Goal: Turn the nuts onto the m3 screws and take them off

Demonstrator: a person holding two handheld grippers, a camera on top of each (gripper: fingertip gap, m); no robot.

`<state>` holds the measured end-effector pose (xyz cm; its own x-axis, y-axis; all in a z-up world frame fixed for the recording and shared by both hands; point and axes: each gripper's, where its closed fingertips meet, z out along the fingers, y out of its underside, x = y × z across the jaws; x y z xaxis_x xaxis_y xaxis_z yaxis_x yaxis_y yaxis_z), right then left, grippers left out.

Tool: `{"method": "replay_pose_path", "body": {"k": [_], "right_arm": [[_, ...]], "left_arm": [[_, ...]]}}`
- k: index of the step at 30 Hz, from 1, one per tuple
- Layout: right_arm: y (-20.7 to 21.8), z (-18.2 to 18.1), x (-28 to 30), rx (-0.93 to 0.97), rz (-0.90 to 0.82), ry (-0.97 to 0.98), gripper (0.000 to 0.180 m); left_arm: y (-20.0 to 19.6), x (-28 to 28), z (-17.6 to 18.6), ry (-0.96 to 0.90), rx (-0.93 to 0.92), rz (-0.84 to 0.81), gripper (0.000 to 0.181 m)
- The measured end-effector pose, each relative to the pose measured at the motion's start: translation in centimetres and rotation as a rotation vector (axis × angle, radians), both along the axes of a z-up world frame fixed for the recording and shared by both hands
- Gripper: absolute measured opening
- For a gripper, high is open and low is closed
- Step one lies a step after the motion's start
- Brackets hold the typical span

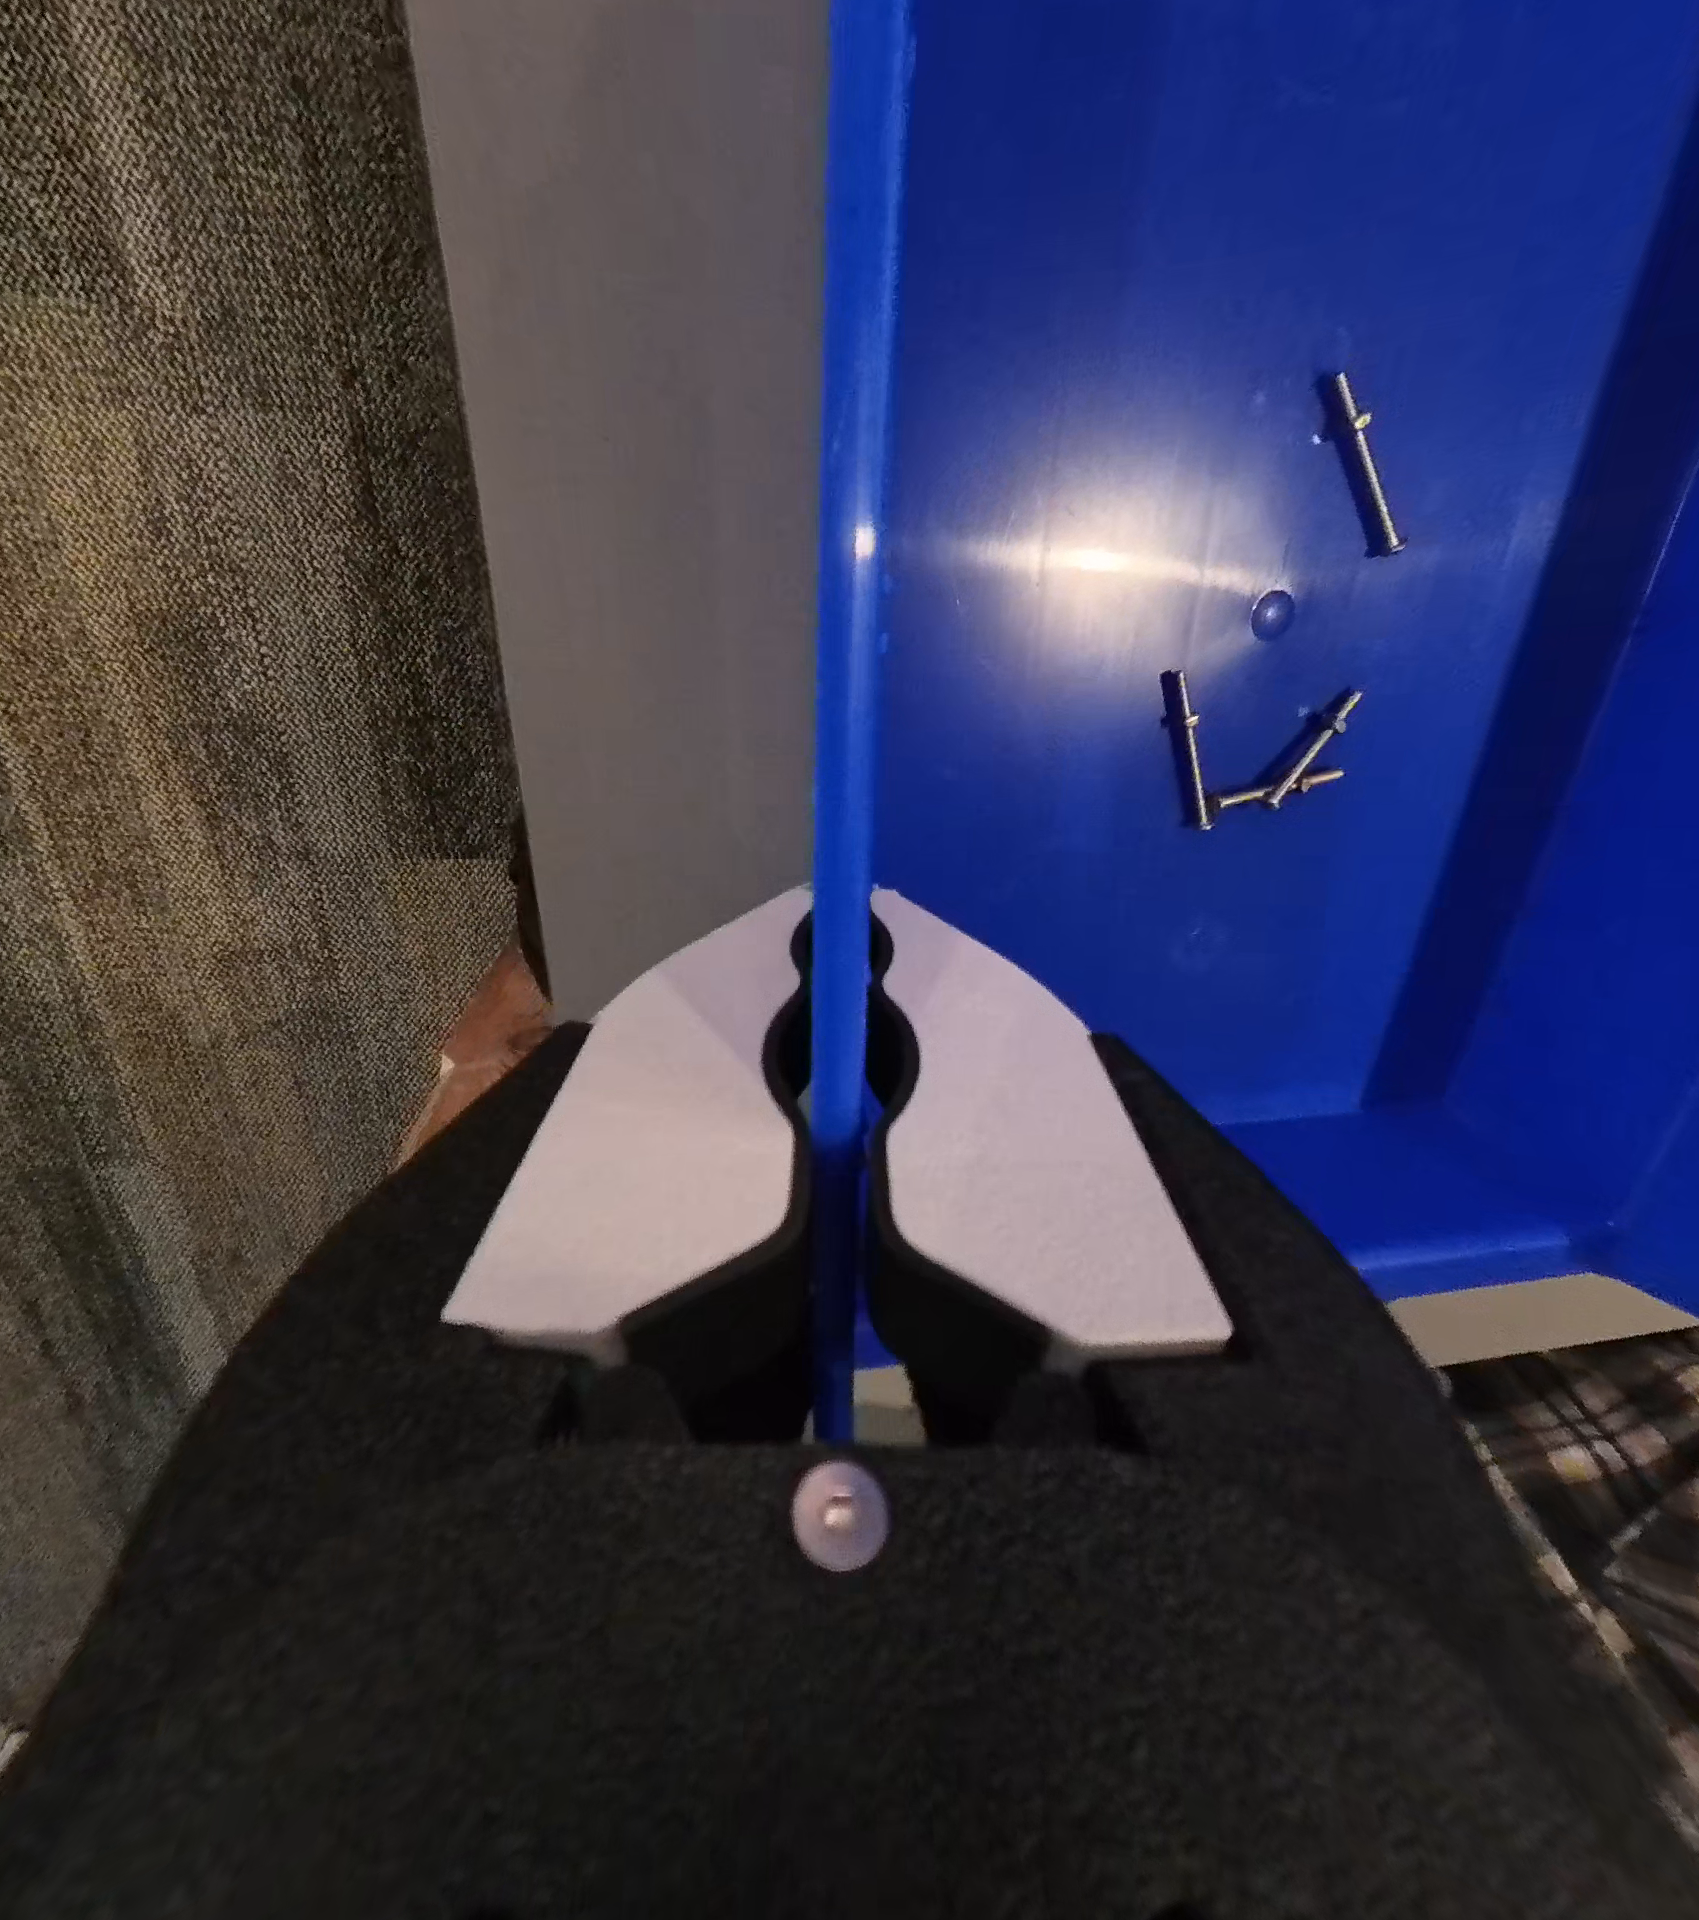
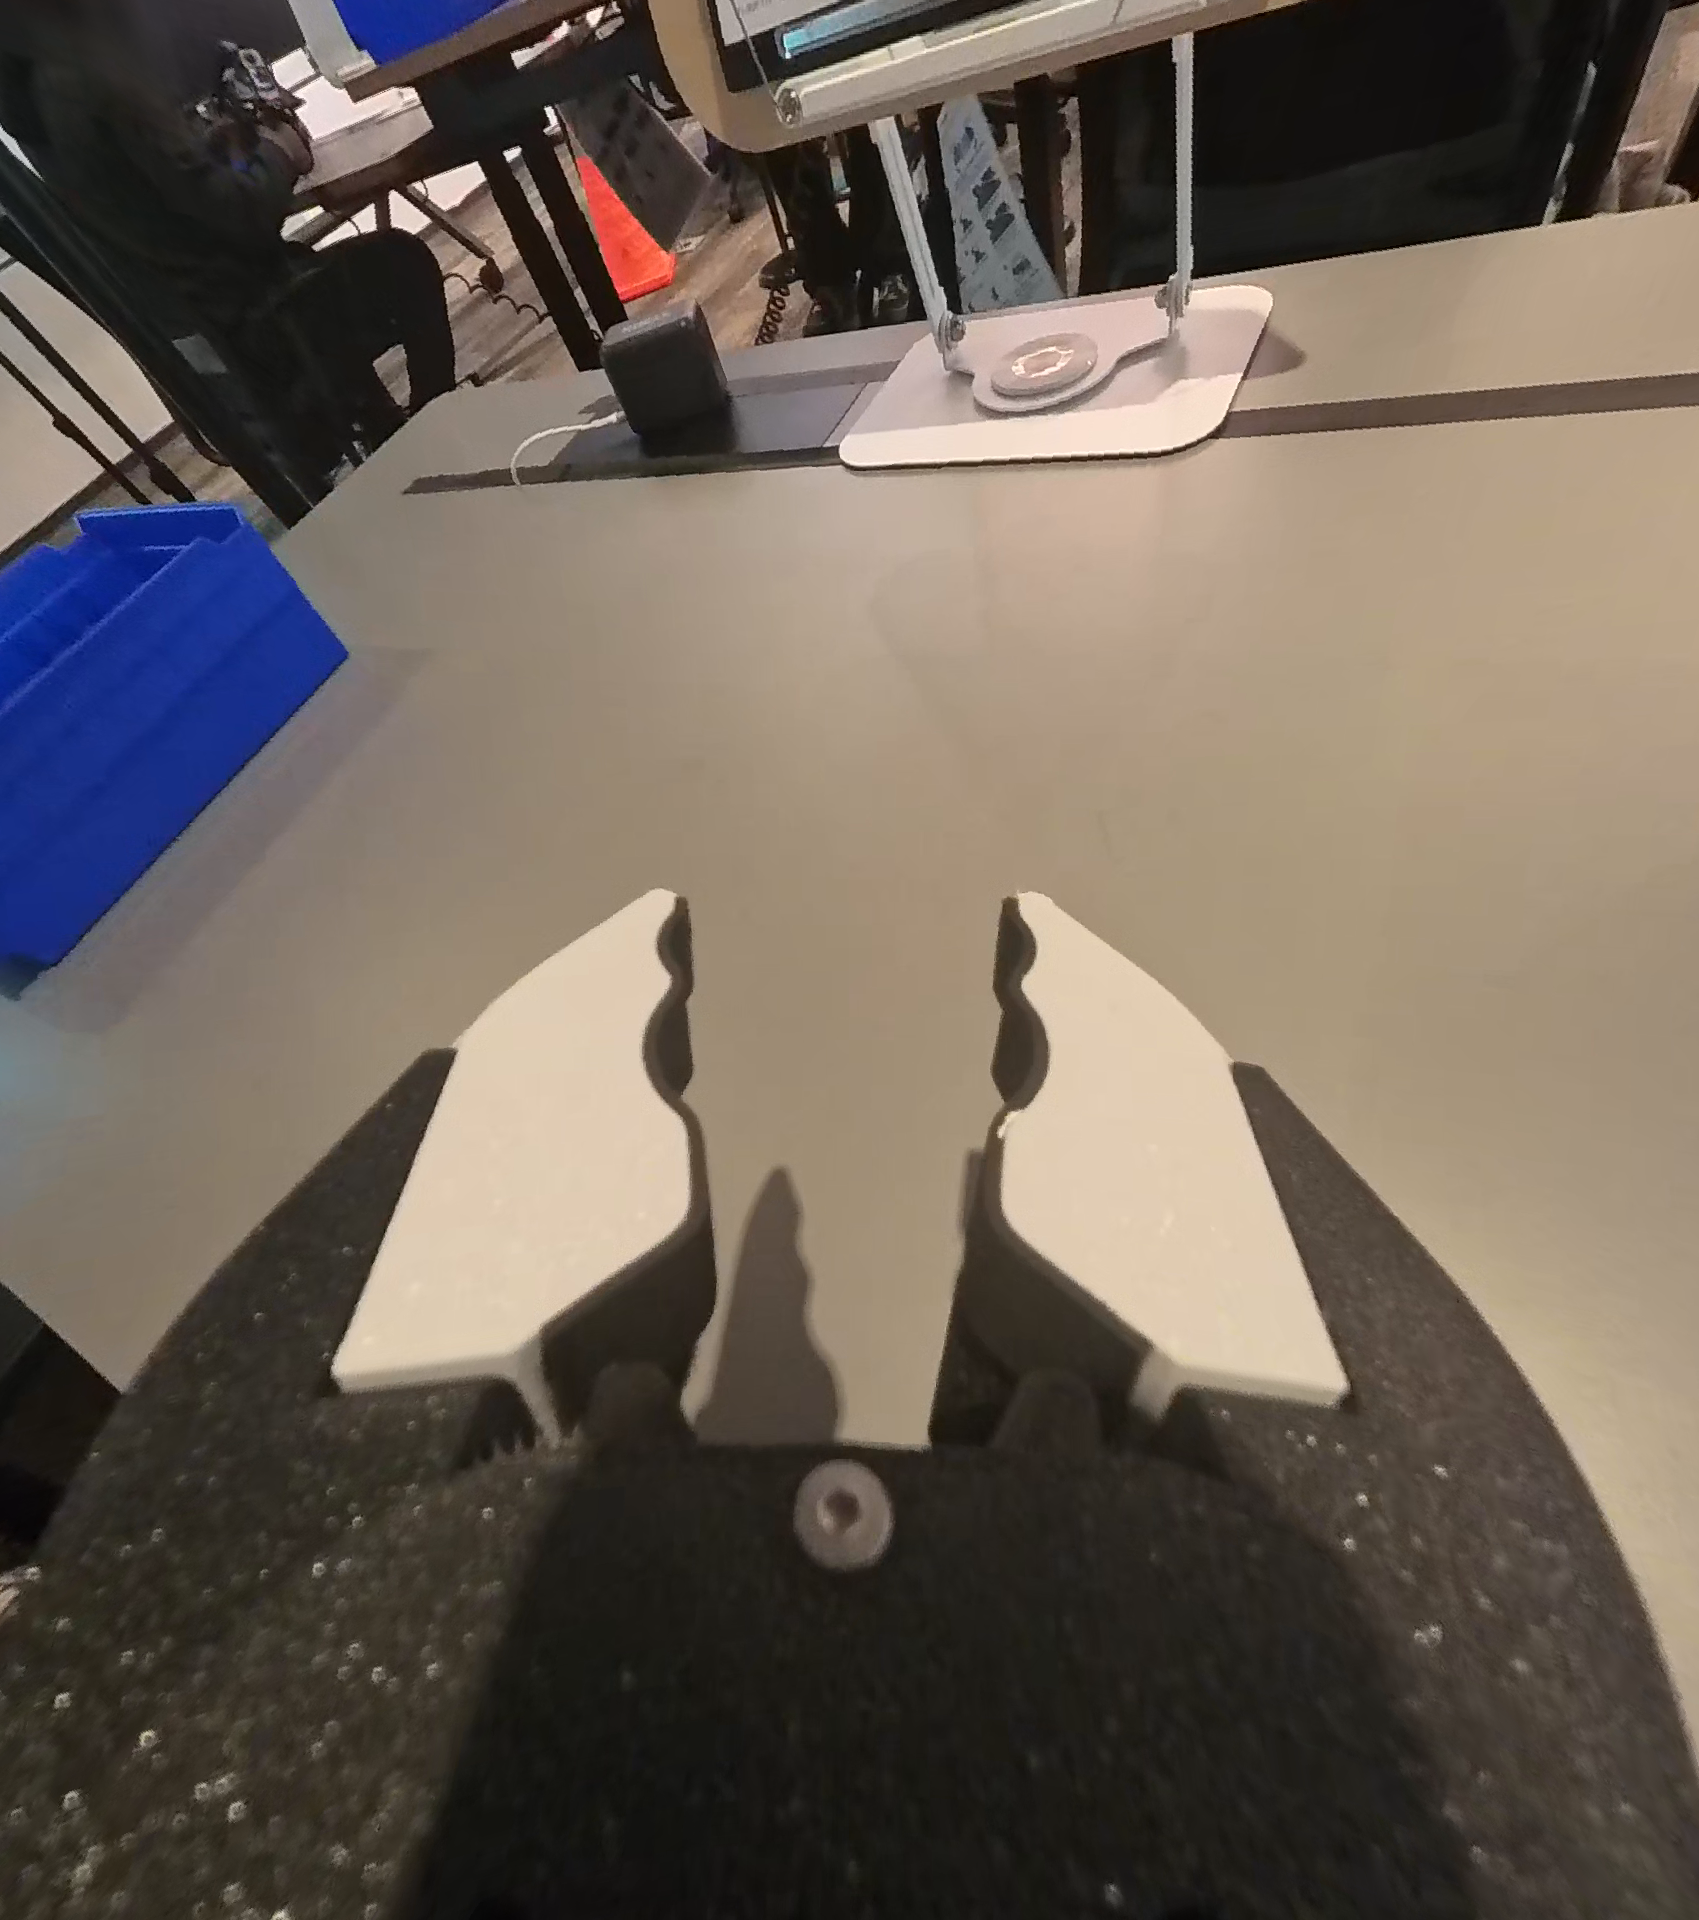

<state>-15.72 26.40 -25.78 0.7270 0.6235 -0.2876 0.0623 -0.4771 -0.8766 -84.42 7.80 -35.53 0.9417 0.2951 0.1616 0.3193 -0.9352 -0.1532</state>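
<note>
A blue plastic bin (image 1: 1188, 312) stands on the grey table (image 2: 1032, 675) near its left edge. Several small metal screws, some with a nut on them, lie on the bin's floor: one apart (image 1: 1364, 462), and a cluster (image 1: 1250, 758) nearer me. My left gripper (image 1: 840, 914) is shut on the bin's thin side wall (image 1: 860, 520). In the right wrist view the bin (image 2: 97, 717) is at the far left. My right gripper (image 2: 845, 909) is open and empty above the bare table, well right of the bin.
A monitor stand (image 2: 1053, 384) and a black cube with a white cable (image 2: 663, 374) sit at the table's back. Carpet floor (image 1: 149, 623) lies beyond the table's left edge. Plaid cloth (image 1: 1655, 1558) is at the near side. An orange cone (image 2: 627, 234) stands behind. My right fingertips sit around 70 cm from my left ones.
</note>
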Motion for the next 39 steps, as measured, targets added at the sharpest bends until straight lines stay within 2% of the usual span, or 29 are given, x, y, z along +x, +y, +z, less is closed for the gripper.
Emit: {"method": "replay_pose_path", "body": {"k": [19, 27, 32, 34, 39], "right_arm": [[0.0, -0.3, -0.2, -0.007, 0.001, -0.014, 0.057], [-0.1, 0.3, 0.1, 0.015, -0.004, 0.000, 0.061], [-0.2, 0.8, 0.2, 0.032, -0.007, 0.004, 0.062], [-0.2, 1.0, 0.3, 0.040, -0.010, 0.007, 0.062], [0.0, 1.3, 0.5, 0.057, -0.021, 0.017, 0.062]], "left_arm": [[-0.1, -1.3, -0.1, -0.006, 0.007, -0.005, 0.006], [0.0, -1.8, 0.9, 0.027, 0.064, 0.001, 0.038], [0.5, -3.0, 4.6, 0.114, 0.197, 0.010, 0.059], [1.2, -2.9, 7.6, 0.148, 0.325, -0.002, 0.066], [3.4, 1.3, 15.5, 0.195, 0.655, -0.152, 0.068]]}}
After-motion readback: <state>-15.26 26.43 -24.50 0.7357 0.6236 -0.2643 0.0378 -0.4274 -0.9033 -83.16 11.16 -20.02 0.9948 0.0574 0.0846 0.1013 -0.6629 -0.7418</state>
